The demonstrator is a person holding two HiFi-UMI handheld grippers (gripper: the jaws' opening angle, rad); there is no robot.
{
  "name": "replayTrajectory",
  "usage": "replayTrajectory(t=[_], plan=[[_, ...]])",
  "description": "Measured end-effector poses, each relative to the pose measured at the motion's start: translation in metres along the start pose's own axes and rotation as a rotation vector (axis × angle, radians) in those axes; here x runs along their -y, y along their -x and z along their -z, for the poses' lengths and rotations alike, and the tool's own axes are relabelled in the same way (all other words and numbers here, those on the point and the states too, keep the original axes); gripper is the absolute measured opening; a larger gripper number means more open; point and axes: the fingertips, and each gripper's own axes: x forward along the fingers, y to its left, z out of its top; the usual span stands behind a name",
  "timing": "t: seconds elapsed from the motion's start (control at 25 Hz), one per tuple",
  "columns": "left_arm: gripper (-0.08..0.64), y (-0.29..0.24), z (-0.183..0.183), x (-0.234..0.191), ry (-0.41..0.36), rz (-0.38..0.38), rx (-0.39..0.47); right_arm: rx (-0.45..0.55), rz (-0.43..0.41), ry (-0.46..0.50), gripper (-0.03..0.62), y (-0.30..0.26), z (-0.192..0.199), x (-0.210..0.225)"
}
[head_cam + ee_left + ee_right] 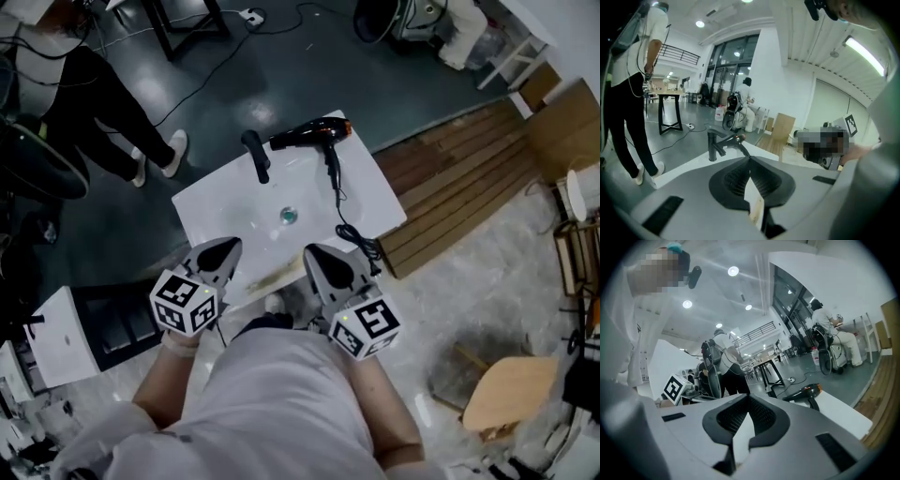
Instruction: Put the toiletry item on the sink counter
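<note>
- Left gripper [225, 248] is hovering at the counter's [211, 202] near edge, jaws pressed together, nothing between them.
- Dryer [314, 134] is lying on the counter's far edge, right of the faucet [256, 155], well apart from both grippers.
- Right gripper [316, 253] is hovering alongside, jaws together, empty.

Left hand-held gripper [228, 247] hides part of the sink counter's [225, 202] near edge.

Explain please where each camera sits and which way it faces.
Head view: on the head, looking steeply down at the counter; shows own torso, left hand-held gripper, right hand-held gripper.
Left gripper view: on that hand-held gripper, facing along shut jaws to the faucet; own sleeve at right.
Right gripper view: on that hand-held gripper, facing along shut jaws across the counter; own torso at left.
Shared: both gripper views show the dryer.
</note>
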Motion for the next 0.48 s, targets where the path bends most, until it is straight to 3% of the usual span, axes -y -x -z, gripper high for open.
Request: replayTrajectory(t=[0.28,0.48], plan=[[0.017,0.029,-0.03,-0.013,0.076,-0.104,0.149,-0.003,-0.131,0.046,0.025,-0.029,-0.022,-0.017],[0.017,0.047,-0.041,-0.021,0.098,-0.174,0.209,-0.013,-0.231,0.072,0.025,-0.052,-0.035,-0.031]])
